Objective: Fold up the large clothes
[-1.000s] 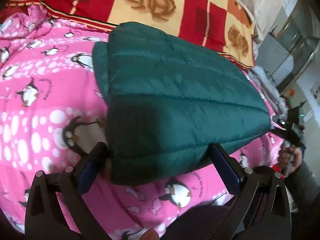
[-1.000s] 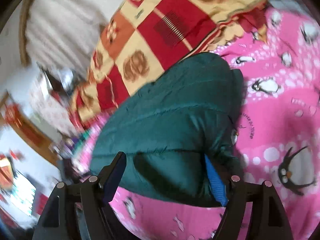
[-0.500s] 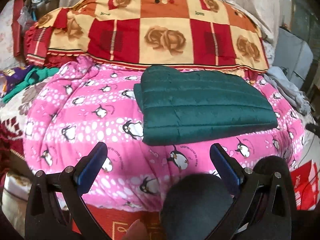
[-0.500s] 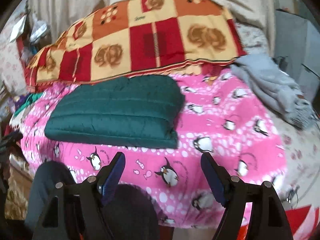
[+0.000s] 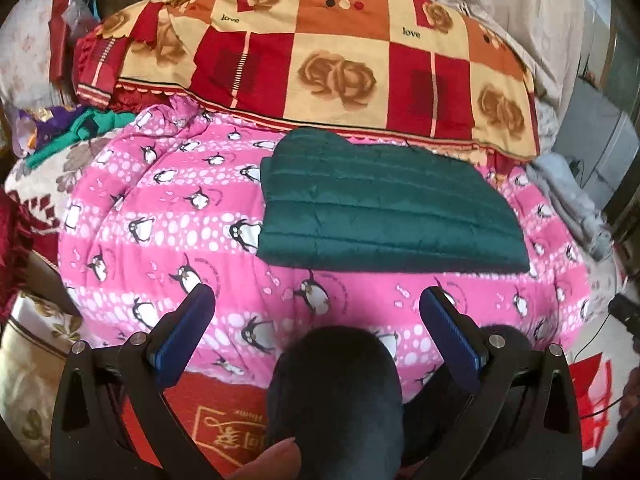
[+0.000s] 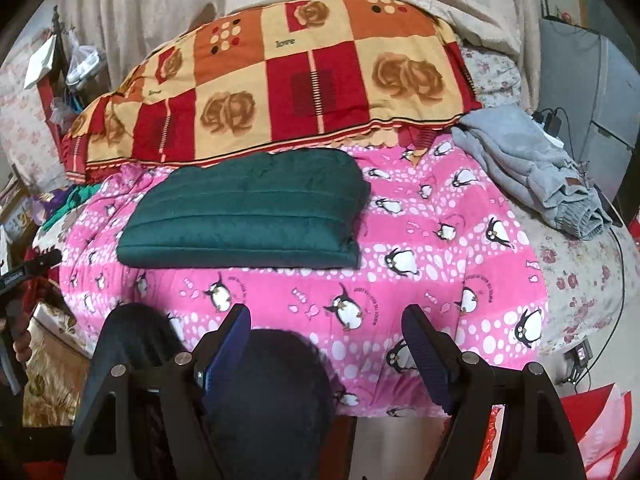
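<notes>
A dark green quilted jacket point(image 5: 384, 204) lies folded into a flat rectangle on the pink penguin blanket point(image 5: 168, 216), seen also as the green jacket point(image 6: 248, 212) in the right wrist view. My left gripper point(image 5: 318, 302) stands open, well back from the jacket's near edge, with nothing between its blue pads. My right gripper point(image 6: 326, 320) is open too, held back over the blanket's front edge point(image 6: 420, 280) and empty. A person's dark-clothed knees point(image 5: 336, 392) sit below both grippers.
A red and yellow rose-patterned quilt point(image 5: 320, 56) lies behind the jacket. A grey garment point(image 6: 528, 164) is heaped at the bed's right side. Green and purple clothes point(image 5: 80, 132) lie at the far left. A grey cabinet point(image 6: 592, 100) stands at the right.
Both grippers have let go of the folded jacket and pulled back from the bed. The jacket now lies flat on the blanket, far from the fingers.
</notes>
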`<state>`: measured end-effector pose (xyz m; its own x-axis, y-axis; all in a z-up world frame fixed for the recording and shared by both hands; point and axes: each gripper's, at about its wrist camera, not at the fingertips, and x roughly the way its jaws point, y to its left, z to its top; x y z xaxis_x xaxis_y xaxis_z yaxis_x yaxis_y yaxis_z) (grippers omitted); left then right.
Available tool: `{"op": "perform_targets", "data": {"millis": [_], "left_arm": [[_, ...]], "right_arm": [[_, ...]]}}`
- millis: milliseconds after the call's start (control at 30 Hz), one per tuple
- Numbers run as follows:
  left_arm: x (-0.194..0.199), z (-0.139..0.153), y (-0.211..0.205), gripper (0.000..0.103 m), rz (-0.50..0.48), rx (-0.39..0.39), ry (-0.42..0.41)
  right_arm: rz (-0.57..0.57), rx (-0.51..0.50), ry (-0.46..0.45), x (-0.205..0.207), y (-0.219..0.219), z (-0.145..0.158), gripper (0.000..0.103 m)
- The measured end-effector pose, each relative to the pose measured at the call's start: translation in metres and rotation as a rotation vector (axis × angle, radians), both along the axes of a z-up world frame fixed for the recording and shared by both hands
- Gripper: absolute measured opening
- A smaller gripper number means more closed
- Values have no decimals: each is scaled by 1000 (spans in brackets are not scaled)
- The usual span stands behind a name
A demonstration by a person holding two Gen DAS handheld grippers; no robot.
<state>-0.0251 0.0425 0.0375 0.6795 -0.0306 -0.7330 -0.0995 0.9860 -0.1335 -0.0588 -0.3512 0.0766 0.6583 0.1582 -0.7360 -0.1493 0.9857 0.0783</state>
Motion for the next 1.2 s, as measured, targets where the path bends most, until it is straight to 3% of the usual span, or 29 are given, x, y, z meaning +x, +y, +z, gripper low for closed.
{"op": "perform_targets", "data": {"millis": [433, 1200], "left_arm": [[1, -3, -25, 103, -54, 1, 24], [7, -11, -25, 103, -61, -4, 47]], "right_arm": [[-17, -68, 31, 2, 4, 1, 76], [10, -62, 38, 6, 17, -1, 76]]}}
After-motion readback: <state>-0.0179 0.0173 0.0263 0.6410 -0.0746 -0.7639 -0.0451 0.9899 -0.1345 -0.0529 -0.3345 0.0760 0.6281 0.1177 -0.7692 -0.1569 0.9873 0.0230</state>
